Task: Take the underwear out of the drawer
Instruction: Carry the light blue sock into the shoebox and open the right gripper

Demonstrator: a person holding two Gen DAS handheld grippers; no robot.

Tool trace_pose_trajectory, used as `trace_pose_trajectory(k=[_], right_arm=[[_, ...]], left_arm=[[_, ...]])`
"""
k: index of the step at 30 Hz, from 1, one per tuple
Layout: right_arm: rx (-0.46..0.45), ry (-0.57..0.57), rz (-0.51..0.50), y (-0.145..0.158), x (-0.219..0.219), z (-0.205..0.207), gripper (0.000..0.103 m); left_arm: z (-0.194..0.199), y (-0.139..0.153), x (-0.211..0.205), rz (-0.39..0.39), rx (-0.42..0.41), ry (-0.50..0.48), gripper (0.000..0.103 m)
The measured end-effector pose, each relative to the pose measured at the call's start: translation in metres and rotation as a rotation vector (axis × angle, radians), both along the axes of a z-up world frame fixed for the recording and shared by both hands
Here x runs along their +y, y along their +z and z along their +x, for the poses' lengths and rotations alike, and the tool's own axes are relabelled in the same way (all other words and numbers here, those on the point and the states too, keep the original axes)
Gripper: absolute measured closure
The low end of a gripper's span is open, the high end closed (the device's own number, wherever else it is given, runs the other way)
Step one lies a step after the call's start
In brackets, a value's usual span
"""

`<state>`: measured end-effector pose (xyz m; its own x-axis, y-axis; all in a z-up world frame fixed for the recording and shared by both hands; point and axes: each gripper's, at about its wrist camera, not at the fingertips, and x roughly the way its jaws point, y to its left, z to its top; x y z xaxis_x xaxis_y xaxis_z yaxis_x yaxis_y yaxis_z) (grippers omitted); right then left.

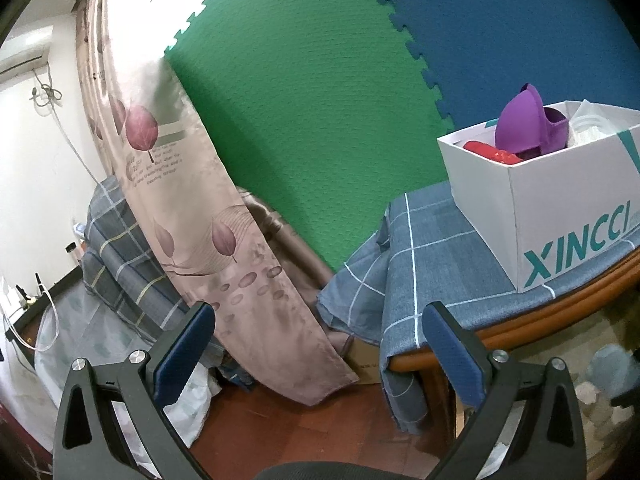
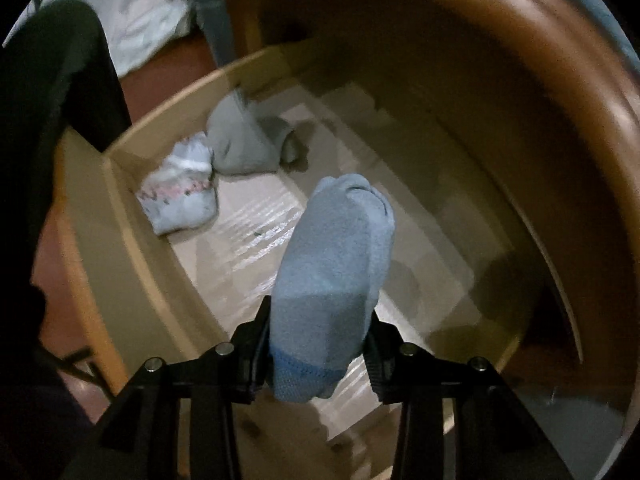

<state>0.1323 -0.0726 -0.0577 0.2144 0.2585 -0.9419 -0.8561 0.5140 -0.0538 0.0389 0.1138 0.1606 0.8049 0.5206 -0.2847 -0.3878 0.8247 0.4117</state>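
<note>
Blue rolled garment caught in the right jaws above the open drawer.

Right gripper (image 2: 318,354) is clenched on the pale blue bundle (image 2: 334,264), which hangs over the drawer's (image 2: 132,216) pale lined floor, so the lift-out step looks to be in hand; the next move likely calls for carrying it up past the drawer's front wall and the brown wooden edge (image 2: 532,92) curving overhead, without snagging either. Two more pieces remain inside: a grey bundle (image 2: 244,140) and, touching it, a white patterned one (image 2: 180,196), both near the far corner. Left gripper (image 1: 318,356) hangs free with jaws released, holding nothing, facing the counter draped in checked blue cloth (image 1: 424,248), where a white box (image 1: 568,208) already holds purple and red garments. A leaf-print curtain (image 1: 192,168) hangs to its left.
</note>
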Motion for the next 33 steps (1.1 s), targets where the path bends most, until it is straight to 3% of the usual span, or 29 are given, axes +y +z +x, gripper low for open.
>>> trace_pose_trajectory(k=[12, 21, 27, 33], right_arm=[[0.023, -0.198, 0.223, 0.018, -0.052, 0.014, 0.063], [0.011, -0.253, 0.325, 0.038, -0.069, 0.008, 0.063], [-0.015, -0.301, 0.457, 0.087, -0.098, -0.002, 0.063], [-0.140, -0.320, 0.548, 0.162, -0.121, -0.003, 0.063]], left_arm=[[0.003, -0.003, -0.009, 0.063, 0.027, -0.017, 0.000], [0.005, -0.007, -0.021, 0.121, 0.041, -0.042, 0.000], [0.005, -0.007, -0.023, 0.121, 0.040, -0.048, 0.000], [0.005, -0.006, -0.023, 0.120, 0.039, -0.048, 0.000]])
